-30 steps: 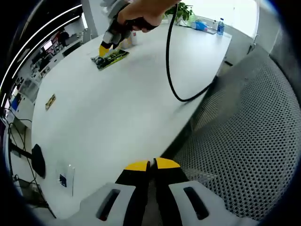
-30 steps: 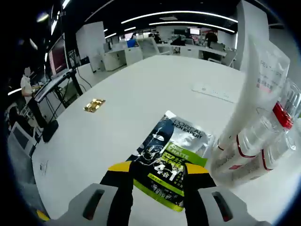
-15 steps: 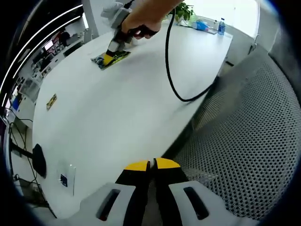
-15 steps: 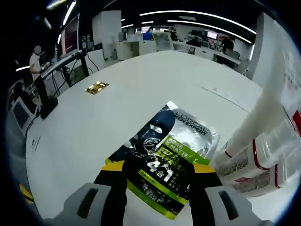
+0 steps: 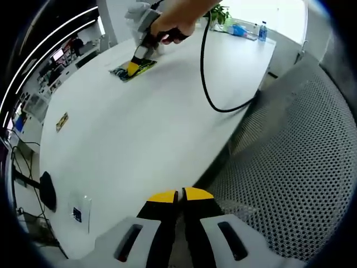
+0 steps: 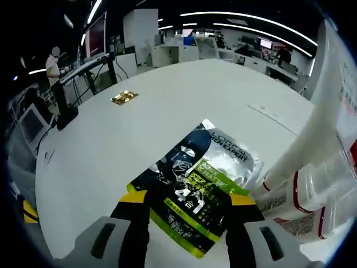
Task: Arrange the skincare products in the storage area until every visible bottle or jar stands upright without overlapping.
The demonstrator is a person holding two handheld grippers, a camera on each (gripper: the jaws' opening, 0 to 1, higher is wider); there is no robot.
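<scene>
- Right gripper view: right gripper [image 6: 187, 198] is closing in on the flat sachet [image 6: 196, 181] beside the bottles [image 6: 312, 184], jaws spread astride its near edge; pickup looks imminent.
- Left gripper [image 5: 178, 194] is idling off the table [image 5: 128, 139] edge, jaws pressed together.

Bright, even light from ceiling strips; tabletop [image 5: 139, 123] glares white. Strong fisheye bending at edges; centres sharp.

A large white table [image 5: 139, 128] stands in an open office lit by ceiling light strips [image 6: 234, 14]; a mesh chair [image 5: 295, 167] sits beside it.
</scene>
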